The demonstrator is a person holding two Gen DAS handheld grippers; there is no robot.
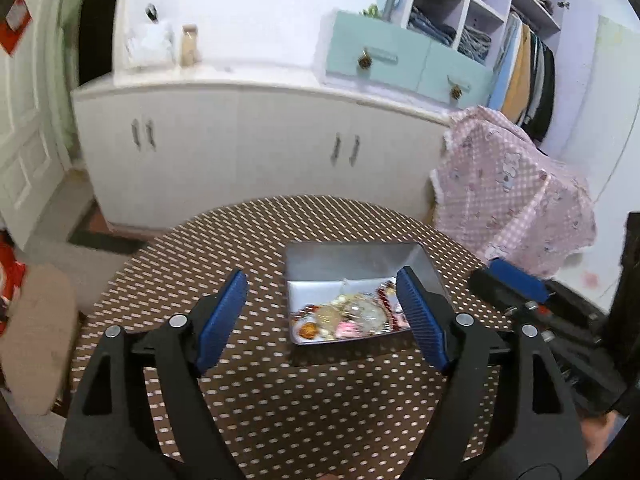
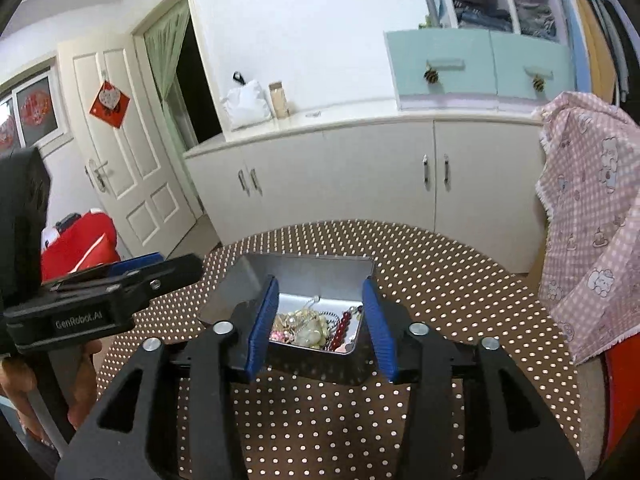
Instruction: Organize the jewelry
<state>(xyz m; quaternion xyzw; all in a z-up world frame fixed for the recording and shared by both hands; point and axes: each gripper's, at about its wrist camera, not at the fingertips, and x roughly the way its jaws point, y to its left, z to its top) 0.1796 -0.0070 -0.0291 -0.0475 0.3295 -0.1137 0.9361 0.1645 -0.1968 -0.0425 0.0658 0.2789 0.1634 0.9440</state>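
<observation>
A shallow metal tin (image 1: 320,264) (image 2: 308,270) sits on the round brown dotted table (image 1: 280,400) (image 2: 440,300). It holds a tangle of jewelry (image 1: 352,316) (image 2: 316,328): pale pearls, chains, pink pieces and a string of dark red beads (image 2: 345,330). My left gripper (image 1: 320,320) hangs above the table short of the tin, blue pads wide apart and empty. My right gripper (image 2: 324,320) hovers over the tin's near side, jaws apart with nothing pressed between them. Each gripper shows at the edge of the other's view.
A white low cabinet (image 1: 248,140) (image 2: 360,176) runs behind the table. A pink checked cloth (image 1: 508,192) (image 2: 592,216) drapes over something at the right. A white door (image 2: 120,152) and a red bag (image 2: 80,244) stand at the left.
</observation>
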